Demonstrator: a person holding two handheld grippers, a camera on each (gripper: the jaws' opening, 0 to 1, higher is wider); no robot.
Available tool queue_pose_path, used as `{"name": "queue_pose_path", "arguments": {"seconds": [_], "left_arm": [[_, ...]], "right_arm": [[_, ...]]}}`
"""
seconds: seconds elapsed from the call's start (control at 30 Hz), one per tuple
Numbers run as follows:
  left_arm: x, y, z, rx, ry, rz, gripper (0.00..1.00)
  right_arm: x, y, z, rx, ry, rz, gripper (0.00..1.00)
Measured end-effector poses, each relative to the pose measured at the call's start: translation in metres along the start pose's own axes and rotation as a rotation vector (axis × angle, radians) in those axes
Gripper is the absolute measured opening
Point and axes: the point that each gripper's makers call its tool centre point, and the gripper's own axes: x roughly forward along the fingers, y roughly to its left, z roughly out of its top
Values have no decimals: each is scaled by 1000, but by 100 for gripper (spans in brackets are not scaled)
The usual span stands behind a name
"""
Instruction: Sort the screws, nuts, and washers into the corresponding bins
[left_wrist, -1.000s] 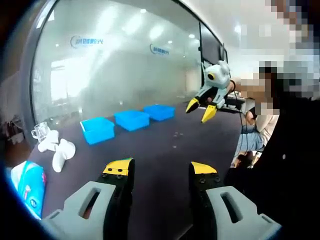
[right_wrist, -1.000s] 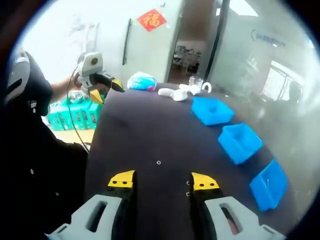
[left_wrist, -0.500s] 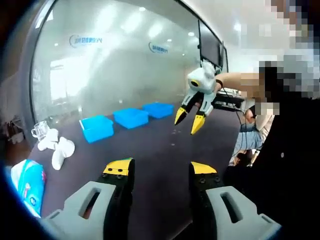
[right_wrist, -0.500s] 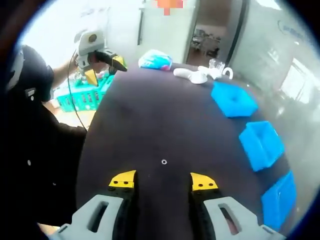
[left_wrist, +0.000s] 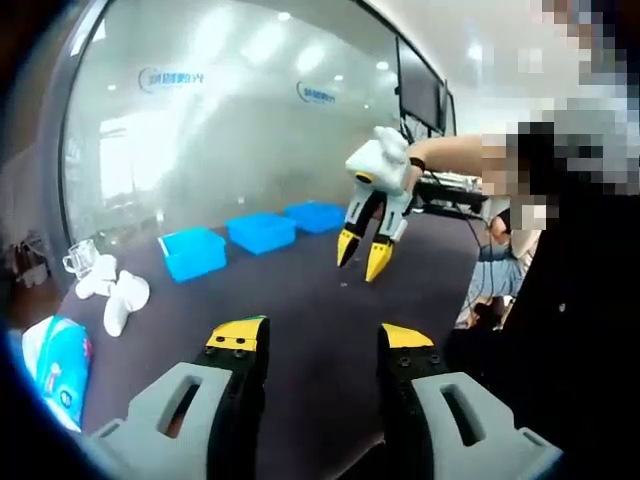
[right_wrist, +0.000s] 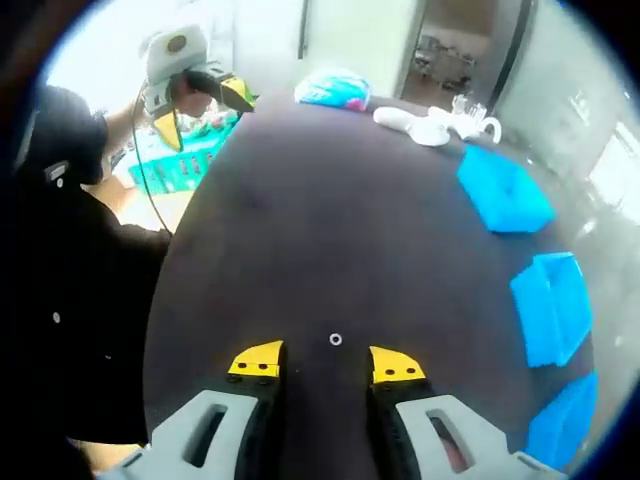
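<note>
Lining up your right gripper (right_wrist: 327, 362), jaws parted and empty, over the washer (right_wrist: 335, 339) on the dark table (right_wrist: 330, 220); left gripper (left_wrist: 322, 336) waits open, bins (right_wrist: 503, 191) alongside.

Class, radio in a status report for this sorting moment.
Right hand-held gripper open, jaws straddling a washer. Left hand-held gripper open, empty. Three blue bins wait; nothing in the way.

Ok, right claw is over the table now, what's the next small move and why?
Probably ease the right claw straight down and close on the small ring-shaped part. The part lies on the dark table just ahead of the open yellow tips, roughly centred between them, and nothing is held yet. The blue bins wait to the right.
</note>
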Motion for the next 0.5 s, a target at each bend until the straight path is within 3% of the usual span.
{"name": "queue_pose_path", "arguments": {"seconds": [0.5], "left_arm": [[-4, -4, 5, -3, -11, -3, 42]], "right_arm": [[17, -6, -1, 24, 43, 27, 17]]}}
